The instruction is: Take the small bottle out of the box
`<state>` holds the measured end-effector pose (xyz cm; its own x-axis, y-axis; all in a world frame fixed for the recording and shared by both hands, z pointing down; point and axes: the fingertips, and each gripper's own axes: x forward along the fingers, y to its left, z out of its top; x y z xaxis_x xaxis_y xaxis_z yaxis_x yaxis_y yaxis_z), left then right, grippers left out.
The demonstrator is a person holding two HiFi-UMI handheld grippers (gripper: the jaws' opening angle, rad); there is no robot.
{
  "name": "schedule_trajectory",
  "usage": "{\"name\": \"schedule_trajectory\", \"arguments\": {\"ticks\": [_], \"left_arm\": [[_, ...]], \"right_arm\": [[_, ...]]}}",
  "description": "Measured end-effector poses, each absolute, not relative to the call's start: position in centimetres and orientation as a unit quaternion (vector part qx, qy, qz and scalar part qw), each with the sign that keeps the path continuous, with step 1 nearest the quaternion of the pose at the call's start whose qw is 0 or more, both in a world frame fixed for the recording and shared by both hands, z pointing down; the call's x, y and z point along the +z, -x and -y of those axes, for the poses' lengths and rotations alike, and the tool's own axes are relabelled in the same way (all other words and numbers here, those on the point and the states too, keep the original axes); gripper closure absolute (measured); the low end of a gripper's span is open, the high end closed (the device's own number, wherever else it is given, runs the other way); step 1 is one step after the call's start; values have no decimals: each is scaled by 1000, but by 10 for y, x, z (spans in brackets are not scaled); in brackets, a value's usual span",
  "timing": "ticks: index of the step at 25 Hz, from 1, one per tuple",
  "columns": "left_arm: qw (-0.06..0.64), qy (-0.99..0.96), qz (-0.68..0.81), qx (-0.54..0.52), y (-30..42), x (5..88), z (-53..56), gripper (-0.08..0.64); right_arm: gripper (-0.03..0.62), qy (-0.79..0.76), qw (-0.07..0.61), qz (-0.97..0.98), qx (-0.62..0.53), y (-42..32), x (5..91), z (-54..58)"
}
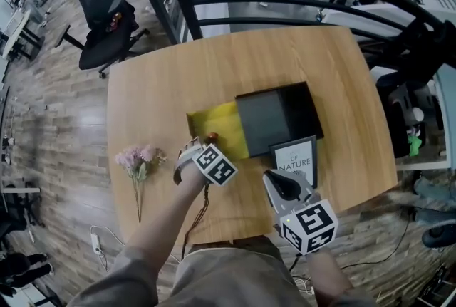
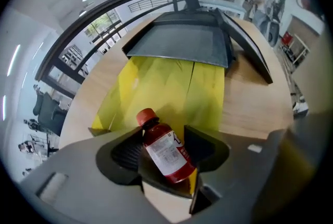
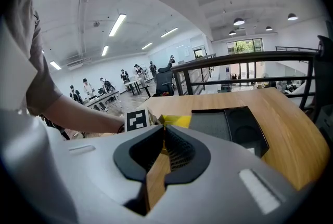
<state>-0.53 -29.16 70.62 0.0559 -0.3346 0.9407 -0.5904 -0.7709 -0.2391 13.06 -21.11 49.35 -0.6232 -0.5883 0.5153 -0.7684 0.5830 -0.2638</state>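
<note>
The left gripper [image 2: 165, 139], jaws spread wide, straddles the small red-capped bottle of red liquid [image 2: 165, 151] lying tilted on the yellow sheet [image 2: 161, 82] before the black box [image 2: 182, 41], seemingly lined up to pinch it, while the right gripper [image 3: 162, 137] hangs aside, jaws pressed together.

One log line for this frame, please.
left gripper: jaws open around small red bottle | bottle: lying on yellow box | right gripper: jaws shut, empty
</note>
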Motion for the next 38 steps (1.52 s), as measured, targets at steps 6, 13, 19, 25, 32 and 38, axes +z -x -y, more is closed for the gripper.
{"name": "schedule_trajectory", "arguments": {"ticks": [6,13,19,25,32,38], "left_arm": [[134,-714,311,613,6,720,298,299],[147,-712,273,630,2,724,298,308],[185,-744,278,578,-9,717,293,327],[195,-784,322,493,-14,687,296,328],[138,-836,372,380,-11,592,303,328],[76,-862,403,296,6,512,293,328]], "right_arm": [[574,-390,194,867,241,-138,498,210],[574,-394,195,863,248,-148,506,210],[574,-397,190,864,246,-152,502,210],[574,-403,189,862,243,-158,503,210],[574,-406,179,868,225,-151,482,215],[574,-407,157,881,184,-132,440,221]]}}
